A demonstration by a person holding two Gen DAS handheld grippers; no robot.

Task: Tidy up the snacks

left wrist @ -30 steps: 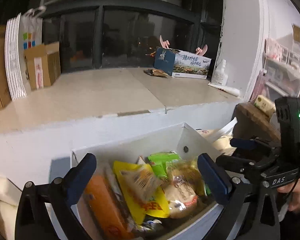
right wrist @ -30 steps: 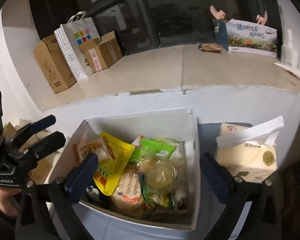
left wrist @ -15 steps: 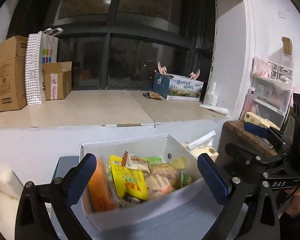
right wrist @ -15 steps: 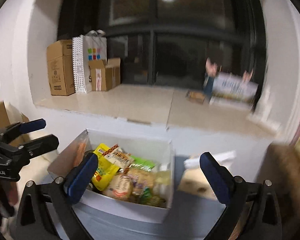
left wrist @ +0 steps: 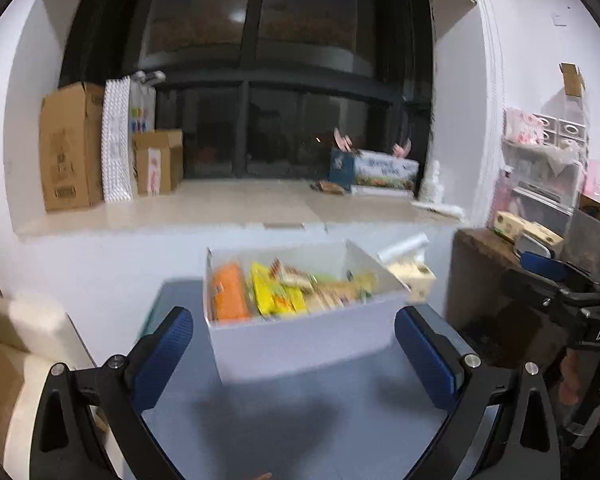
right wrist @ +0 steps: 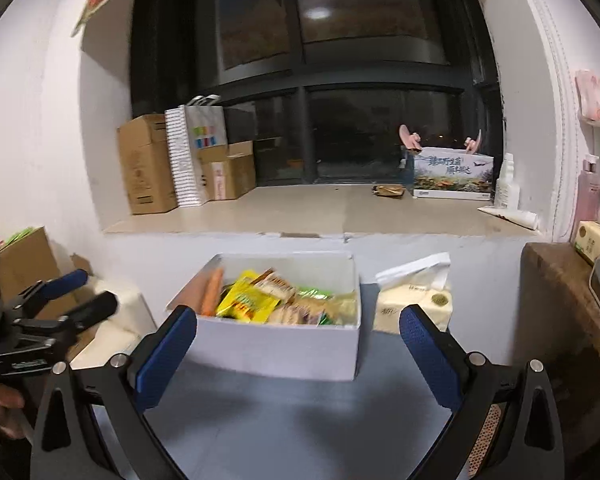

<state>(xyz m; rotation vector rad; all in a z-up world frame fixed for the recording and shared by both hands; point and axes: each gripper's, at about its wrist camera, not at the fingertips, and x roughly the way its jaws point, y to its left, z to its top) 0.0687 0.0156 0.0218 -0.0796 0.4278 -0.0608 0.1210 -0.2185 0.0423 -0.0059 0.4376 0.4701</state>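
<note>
A white box (left wrist: pixel 300 340) (right wrist: pixel 276 348) stands on a grey-blue table top (left wrist: pixel 284 420) (right wrist: pixel 284 420) and holds several snack packs: an orange pack (left wrist: pixel 229 298) (right wrist: pixel 211 294), a yellow pack (left wrist: pixel 276 296) (right wrist: pixel 246 302) and others. My left gripper (left wrist: pixel 294 356) is open and empty, a short way in front of the box. My right gripper (right wrist: pixel 298 356) is open and empty, also in front of the box. Each gripper shows at the edge of the other's view: the left (right wrist: pixel 80 294) and the right (left wrist: pixel 548 266).
A cream tissue pack (right wrist: pixel 414 300) (left wrist: pixel 410 276) sits right of the box. A wooden side table (right wrist: pixel 572 312) stands at the right. Behind is a stone window ledge (right wrist: pixel 320 212) with cardboard boxes (right wrist: pixel 146 170) and a printed carton (right wrist: pixel 452 174). A cream cushion (left wrist: pixel 32 336) lies at left.
Both grippers have pulled back and up from above the box. The box now sits farther away and smaller in both views. Both stay open and empty.
</note>
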